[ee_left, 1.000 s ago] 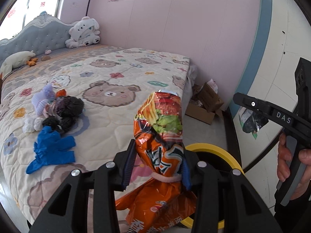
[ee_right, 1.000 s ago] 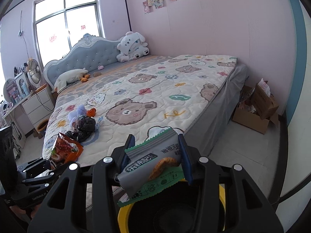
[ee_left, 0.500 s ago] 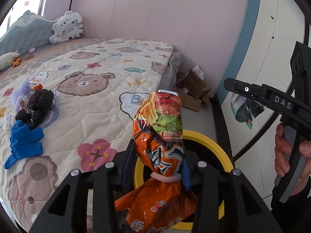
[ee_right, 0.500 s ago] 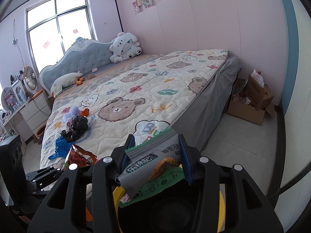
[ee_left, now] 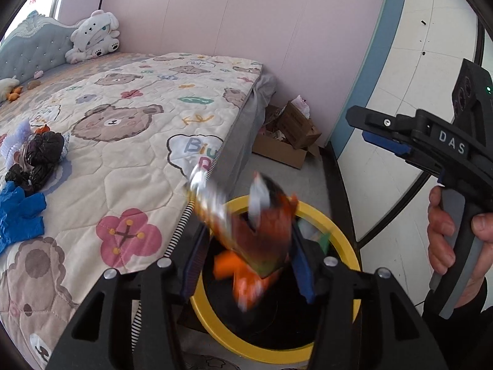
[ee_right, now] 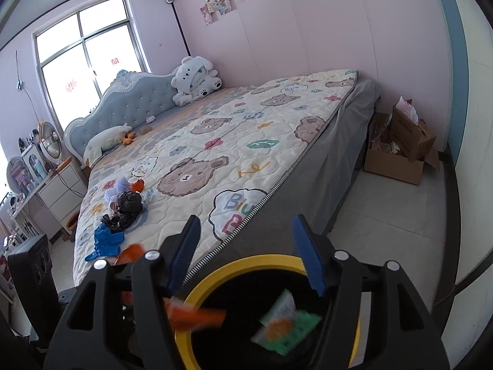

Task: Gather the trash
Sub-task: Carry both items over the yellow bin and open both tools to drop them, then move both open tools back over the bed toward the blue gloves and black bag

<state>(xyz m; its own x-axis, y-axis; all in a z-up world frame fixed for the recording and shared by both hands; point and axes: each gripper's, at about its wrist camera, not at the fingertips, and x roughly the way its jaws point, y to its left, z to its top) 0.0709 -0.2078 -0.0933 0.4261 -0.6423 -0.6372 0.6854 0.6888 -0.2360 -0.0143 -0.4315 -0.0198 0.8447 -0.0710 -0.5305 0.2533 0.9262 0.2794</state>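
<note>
My left gripper (ee_left: 248, 262) hangs over the yellow-rimmed bin (ee_left: 339, 234), its jaws opening. The orange snack bag (ee_left: 262, 243) is blurred and tipping down between them, loose from the pads. In the right wrist view my right gripper (ee_right: 246, 252) also stands over the bin (ee_right: 246, 262), jaws opening, with nothing between its fingers. The green and grey packet (ee_right: 286, 323) lies inside the bin, and the orange bag (ee_right: 194, 314) streaks in at the bin's left rim. A hand (ee_left: 446, 231) holds the right gripper (ee_left: 369, 129) at the right of the left wrist view.
On the bear-print bed (ee_right: 246, 154) lie blue gloves (ee_right: 106, 240), black bags (ee_right: 126, 206) and a purple item. An open cardboard box (ee_right: 400, 148) stands on the floor by the pink wall. The bin stands on the floor against the bed's corner.
Both grippers' jaws have spread. The orange bag has slipped from the left gripper and the green packet from the right, both dropping into the bin.
</note>
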